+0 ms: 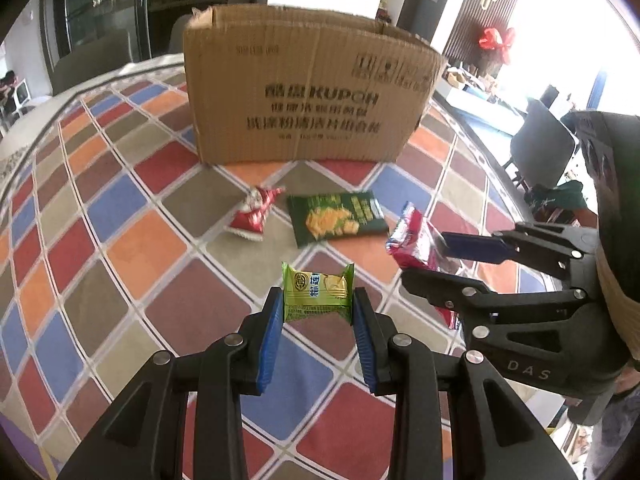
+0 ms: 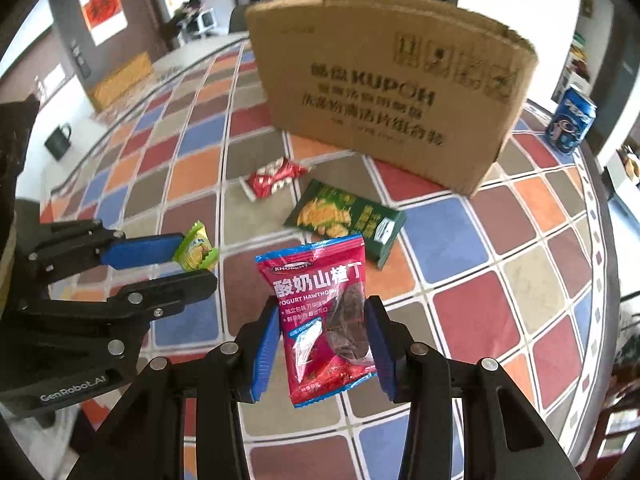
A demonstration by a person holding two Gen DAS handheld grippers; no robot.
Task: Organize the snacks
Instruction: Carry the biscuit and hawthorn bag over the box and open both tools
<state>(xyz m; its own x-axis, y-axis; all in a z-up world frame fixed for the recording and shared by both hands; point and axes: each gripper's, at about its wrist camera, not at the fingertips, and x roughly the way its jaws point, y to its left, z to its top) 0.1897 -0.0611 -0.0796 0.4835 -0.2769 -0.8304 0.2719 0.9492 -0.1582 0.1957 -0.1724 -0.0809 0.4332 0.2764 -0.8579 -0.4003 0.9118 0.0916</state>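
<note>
A checkered worktop (image 1: pixel 120 208) carries a cardboard box (image 1: pixel 304 92), its inside hidden. Before it, the left gripper (image 1: pixel 318 300) has its jaws holding a green snack (image 1: pixel 318 290), and the right gripper (image 2: pixel 324 320) has its jaws holding a pink packet (image 2: pixel 320 292).

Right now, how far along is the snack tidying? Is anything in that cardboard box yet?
The inside of the cardboard box is hidden, so nothing looks finished for certain. In hand: the left gripper clamps a small green snack packet, and the right gripper clamps a pink hawthorn snack bag. Left on the tablecloth: a red wrapped snack and a dark green chip packet.
</note>
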